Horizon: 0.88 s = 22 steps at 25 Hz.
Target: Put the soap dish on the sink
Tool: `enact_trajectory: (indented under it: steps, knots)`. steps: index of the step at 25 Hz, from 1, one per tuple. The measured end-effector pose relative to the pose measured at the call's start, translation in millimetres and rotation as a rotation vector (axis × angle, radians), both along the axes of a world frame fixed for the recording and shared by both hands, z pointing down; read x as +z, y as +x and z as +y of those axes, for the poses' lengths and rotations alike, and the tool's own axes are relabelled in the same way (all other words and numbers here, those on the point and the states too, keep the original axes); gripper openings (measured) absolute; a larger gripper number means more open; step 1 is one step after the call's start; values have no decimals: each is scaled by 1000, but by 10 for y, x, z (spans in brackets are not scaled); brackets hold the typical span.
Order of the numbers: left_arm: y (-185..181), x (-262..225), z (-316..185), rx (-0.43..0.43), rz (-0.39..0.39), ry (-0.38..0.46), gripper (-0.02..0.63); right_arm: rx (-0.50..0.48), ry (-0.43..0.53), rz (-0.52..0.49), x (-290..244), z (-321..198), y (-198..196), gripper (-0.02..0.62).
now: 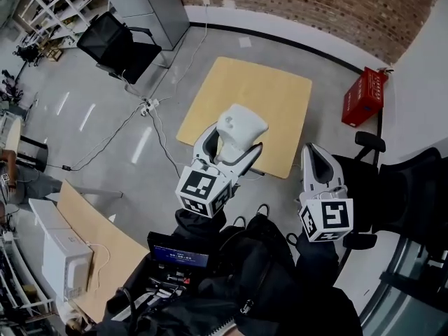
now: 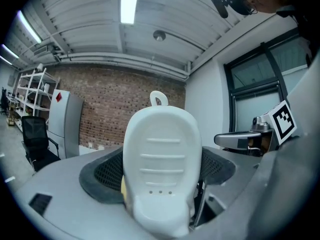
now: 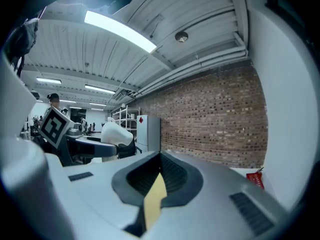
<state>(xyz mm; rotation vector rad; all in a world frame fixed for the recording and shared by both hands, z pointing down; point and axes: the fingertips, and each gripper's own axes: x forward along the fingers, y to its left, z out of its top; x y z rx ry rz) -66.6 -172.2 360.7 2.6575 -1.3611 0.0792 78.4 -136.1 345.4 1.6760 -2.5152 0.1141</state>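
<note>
Over floor (image 1: 98,96), left tool (image 1: 236,151) clamps soap dish (image 1: 241,126).

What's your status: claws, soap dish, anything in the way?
Left claw shut on soap dish, held aloft. Right claw shut, empty. No sink in view; nothing seen blocking.

Bright even indoor light, strip light (image 2: 129,3) glaring above the left gripper (image 2: 160,171), second strip light (image 3: 120,31) above the right gripper (image 3: 159,180), faint soft shadows, fisheye bending, dark vignetted corners
</note>
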Motion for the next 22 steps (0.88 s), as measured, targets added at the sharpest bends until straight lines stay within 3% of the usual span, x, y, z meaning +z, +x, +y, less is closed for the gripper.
enact_trajectory:
  steps: [13,22]
  knots:
    - [412,431,-500,-43,-59,-109,436,-54,-67,-45,329,-536,420,5]
    - [385,1275,-647,-58,-97,-307,436,-67,-156,-56,705,-666,440,5]
